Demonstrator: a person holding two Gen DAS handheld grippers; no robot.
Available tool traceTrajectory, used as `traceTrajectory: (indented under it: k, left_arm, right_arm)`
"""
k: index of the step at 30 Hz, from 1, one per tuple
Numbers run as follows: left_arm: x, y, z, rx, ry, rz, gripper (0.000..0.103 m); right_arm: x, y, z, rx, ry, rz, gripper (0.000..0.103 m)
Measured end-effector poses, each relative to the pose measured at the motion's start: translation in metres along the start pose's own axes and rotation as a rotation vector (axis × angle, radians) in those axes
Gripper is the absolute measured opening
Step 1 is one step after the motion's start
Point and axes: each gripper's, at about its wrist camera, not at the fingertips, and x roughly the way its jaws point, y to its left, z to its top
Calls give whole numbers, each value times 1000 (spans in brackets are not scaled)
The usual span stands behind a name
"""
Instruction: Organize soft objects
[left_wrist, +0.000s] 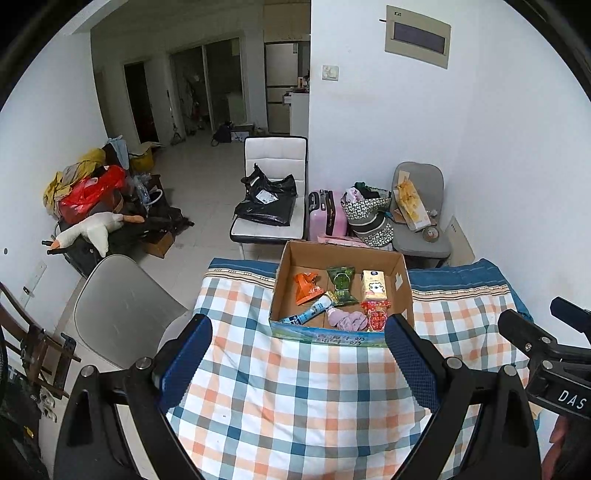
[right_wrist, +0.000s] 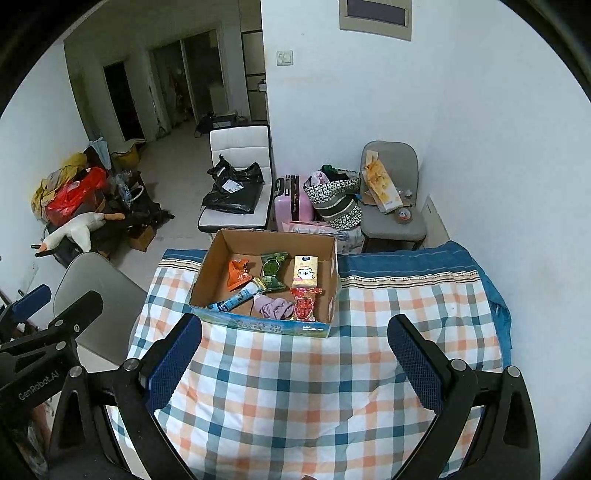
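Checked tablecloth (right_wrist: 295, 387), with cardboard box (right_wrist: 207, 273) of packets. Inside, near edge: our lilac cloth (right_wrist: 275, 307), light, limp; pinch a raised fold. Left gripper (left_wrist: 299, 365) and right gripper (right_wrist: 295, 365) both gape, empty.

White walls (left_wrist: 498, 147) enclose the room, with a beige panel box (left_wrist: 418, 37) and a light switch (left_wrist: 330, 72) mounted high up. The floor (left_wrist: 199, 184) is pale tile. A white chair (left_wrist: 275, 184) holds a black bag (left_wrist: 267, 201); just beside it stand a pink suitcase (left_wrist: 325, 214) and a grey chair (left_wrist: 421, 210). Clutter with a plush goose (left_wrist: 90, 230) is piled by the left wall. A dim hallway with dark doorways (left_wrist: 138, 99) lies beyond.
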Motion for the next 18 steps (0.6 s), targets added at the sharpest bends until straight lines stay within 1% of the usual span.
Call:
traceTrajectory:
  k: [8,18]
  left_arm:
    - [-7,2,-1,-7,-7,6,96]
    - [-10,3,-2,-6,-8,8,96]
  right_arm:
    - [2,0,0,-6,1,-1,102]
    - [-7,0,-3,2,0,-2,102]
